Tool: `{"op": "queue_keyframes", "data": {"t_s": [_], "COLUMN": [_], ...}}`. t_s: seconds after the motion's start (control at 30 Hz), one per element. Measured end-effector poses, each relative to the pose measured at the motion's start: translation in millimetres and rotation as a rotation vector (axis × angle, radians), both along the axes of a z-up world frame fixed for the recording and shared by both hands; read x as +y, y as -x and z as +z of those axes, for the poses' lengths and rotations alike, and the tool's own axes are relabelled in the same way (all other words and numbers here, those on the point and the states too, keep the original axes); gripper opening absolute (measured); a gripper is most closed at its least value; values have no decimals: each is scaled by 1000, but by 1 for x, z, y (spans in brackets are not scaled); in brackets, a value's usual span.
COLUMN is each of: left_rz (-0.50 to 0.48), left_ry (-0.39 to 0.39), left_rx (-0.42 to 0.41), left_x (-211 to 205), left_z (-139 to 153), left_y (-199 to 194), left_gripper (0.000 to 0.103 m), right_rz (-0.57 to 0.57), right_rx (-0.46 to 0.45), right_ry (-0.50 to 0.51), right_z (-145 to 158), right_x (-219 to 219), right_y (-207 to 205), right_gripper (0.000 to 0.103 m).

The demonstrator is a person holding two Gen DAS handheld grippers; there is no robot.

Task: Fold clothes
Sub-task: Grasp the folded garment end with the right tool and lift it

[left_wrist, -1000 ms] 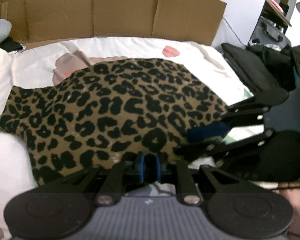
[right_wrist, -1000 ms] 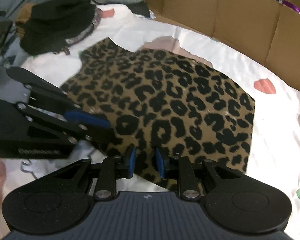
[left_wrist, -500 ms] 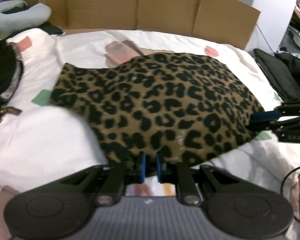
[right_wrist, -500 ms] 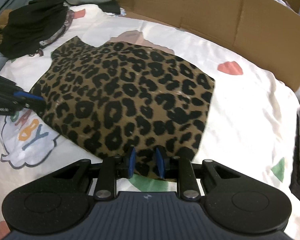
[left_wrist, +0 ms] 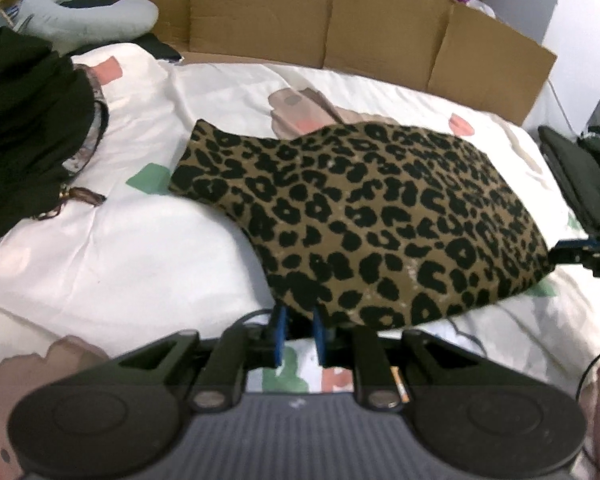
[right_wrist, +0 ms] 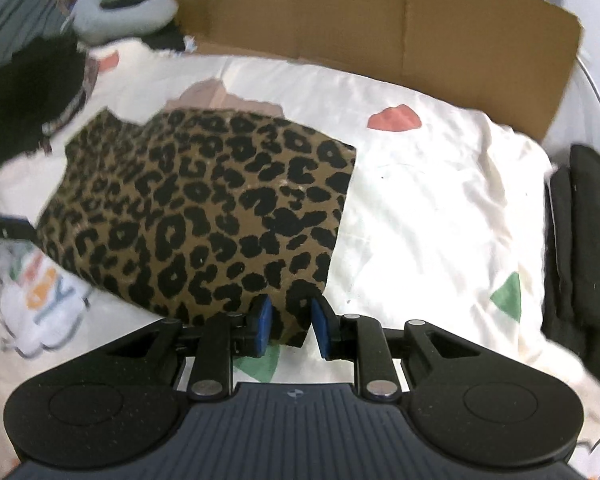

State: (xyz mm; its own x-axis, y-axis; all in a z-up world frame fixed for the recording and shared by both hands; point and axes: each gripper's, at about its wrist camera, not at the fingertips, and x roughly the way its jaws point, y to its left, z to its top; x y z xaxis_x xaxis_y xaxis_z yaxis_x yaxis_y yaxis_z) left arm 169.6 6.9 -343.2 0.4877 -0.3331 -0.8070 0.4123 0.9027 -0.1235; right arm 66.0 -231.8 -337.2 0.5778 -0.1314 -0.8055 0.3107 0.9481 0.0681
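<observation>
Leopard-print garment (left_wrist: 380,216) spread mid-bed on white printed sheet (left_wrist: 120,248), near hem lifted. Left hand-held gripper (left_wrist: 298,334) clenched on near-left hem corner; right hand-held gripper (right_wrist: 288,324) grasping near-right corner, blue pads (right_wrist: 263,322) against the cloth. Cardboard (right_wrist: 380,20) along far bed edge. Black clothes (left_wrist: 24,128) at left edge, black stack (right_wrist: 584,248) at right edge
</observation>
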Motion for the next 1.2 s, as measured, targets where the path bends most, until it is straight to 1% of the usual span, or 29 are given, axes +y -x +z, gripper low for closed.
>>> {"op": "queue_keyframes", "data": {"t_s": [0.03, 0.1, 0.17, 0.23, 0.37, 0.5, 0.63, 0.77, 0.8, 0.83, 0.87, 0.9, 1.03, 1.1, 1.2], "left_rz": [6, 14, 22, 26, 24, 27, 27, 28, 29, 29, 30, 33, 57, 65, 67], "left_ry": [7, 19, 30, 37, 44, 46, 52, 61, 62, 60, 64, 73, 118, 138, 158], "left_rx": [2, 14, 29, 42, 53, 62, 71, 77, 75, 72, 71, 73, 92, 94, 90], "left_x": [1, 2, 2, 1, 1, 1, 2, 5, 6, 6, 7, 9, 14, 16, 18], "left_z": [1, -1, -3, -6, -11, -15, -18, -19, -19, -19, -19, -19, -22, -25, -29], "left_y": [0, -1, -2, -4, -5, -7, -8, -9, -9, -8, -8, -9, -12, -14, -16], "left_gripper": [28, 32, 33, 33, 33, 34, 35, 36, 36, 36, 36, 36, 36, 36, 38], "right_rz": [-15, -45, -74, -107, -196, -280, -338, -439, -455, -463, -462, -461, -459, -466, -485], "right_rx": [-4, -8, -11, -15, -43, -72, -103, -138, -143, -148, -155, -162, -183, -177, -163], "right_ry": [-30, -90, -157, -230, -397, -544, -621, -742, -760, -772, -778, -784, -803, -810, -842], "right_z": [1, 0, -3, -9, -23, -36, -46, -60, -61, -62, -61, -60, -57, -59, -67], "right_x": [-3, -8, -12, -16, -25, -34, -43, -57, -60, -61, -62, -63, -64, -64, -64], "right_y": [3, 7, 12, 17, 22, 26, 26, 26, 26, 27, 27, 28, 29, 29, 30], "right_gripper": [29, 30, 31, 39, 43, 44, 44, 42, 27, 19, 17, 13, 13, 18, 33]}}
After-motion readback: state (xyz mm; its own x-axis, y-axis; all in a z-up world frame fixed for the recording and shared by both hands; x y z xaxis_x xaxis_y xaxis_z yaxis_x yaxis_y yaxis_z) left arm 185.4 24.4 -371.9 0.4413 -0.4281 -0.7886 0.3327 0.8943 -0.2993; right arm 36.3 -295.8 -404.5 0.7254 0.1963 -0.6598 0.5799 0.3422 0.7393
